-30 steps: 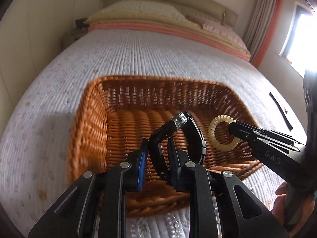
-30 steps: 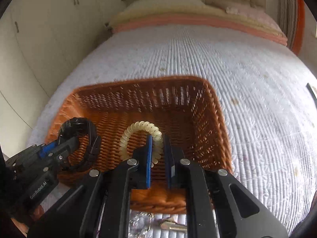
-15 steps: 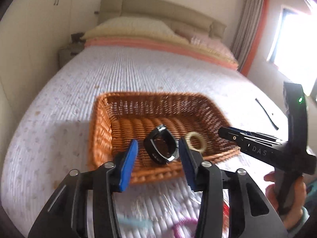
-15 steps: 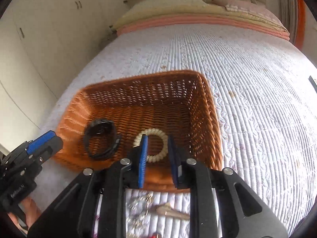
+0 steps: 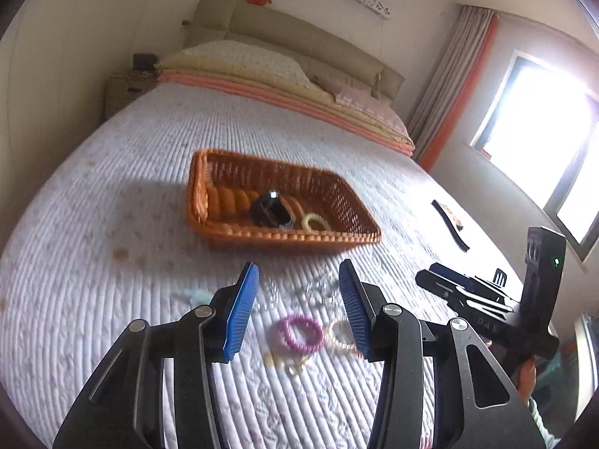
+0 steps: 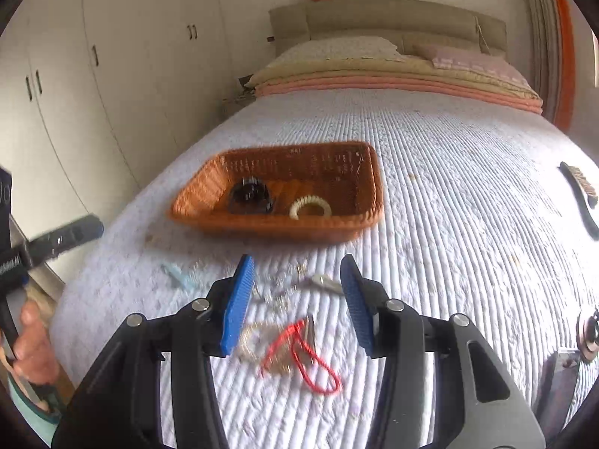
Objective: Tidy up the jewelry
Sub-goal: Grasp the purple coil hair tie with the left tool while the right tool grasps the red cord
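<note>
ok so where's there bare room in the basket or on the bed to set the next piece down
In the basket, the far half behind the black watch and cream coil hair tie is bare. On the quilt, the stretch between the basket and the black comb is free. It is crowded in front of the basket, around the red cord and purple bracelet.

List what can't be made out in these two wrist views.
- Small clear trinkets on the white quilt: left wrist view, motion blur.
- Black band in the orange wicker basket: right wrist view, too blurred to identify.
- Gold pieces under the red cord: right wrist view, tangled, blurred.
- Dark strip: right wrist view, near the fisheye edge, so distorted.
</note>
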Demonstrator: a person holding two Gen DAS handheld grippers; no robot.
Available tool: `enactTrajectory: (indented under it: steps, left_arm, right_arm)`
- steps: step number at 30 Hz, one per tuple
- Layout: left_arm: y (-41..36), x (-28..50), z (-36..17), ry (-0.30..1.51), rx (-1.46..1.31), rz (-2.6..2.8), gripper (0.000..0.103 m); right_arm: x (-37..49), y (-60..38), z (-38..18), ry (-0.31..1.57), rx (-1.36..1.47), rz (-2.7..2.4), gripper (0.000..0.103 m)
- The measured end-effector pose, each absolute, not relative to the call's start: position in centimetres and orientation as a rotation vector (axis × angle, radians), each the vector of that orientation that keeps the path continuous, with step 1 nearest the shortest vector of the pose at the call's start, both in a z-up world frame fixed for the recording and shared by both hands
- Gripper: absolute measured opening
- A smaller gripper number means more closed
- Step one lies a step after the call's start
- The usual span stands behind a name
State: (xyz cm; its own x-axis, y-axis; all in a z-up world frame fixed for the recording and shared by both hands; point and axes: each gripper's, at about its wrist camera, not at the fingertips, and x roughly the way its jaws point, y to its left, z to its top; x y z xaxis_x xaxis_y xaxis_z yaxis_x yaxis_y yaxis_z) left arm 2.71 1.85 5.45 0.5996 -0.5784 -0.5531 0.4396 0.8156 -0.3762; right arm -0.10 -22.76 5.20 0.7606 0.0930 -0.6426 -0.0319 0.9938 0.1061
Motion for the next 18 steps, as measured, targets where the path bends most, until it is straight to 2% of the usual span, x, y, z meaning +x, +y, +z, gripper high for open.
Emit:
enactTrajectory:
  steps: [11, 18]
  left_arm:
    - [-1.2, 4.7, -4.0, 0.933, -0.182, -0.620, 0.040]
    - [-2.7, 6.5, -5.7, 0.957, -0.154, -0.576, 0.040]
  right_arm:
    - [-2.3, -23.5, -1.5, 0.798, 0.028, 0.062, 0.045]
    - [-1.4, -23.5, -3.1, 0.830, 0.024, 0.068, 0.045]
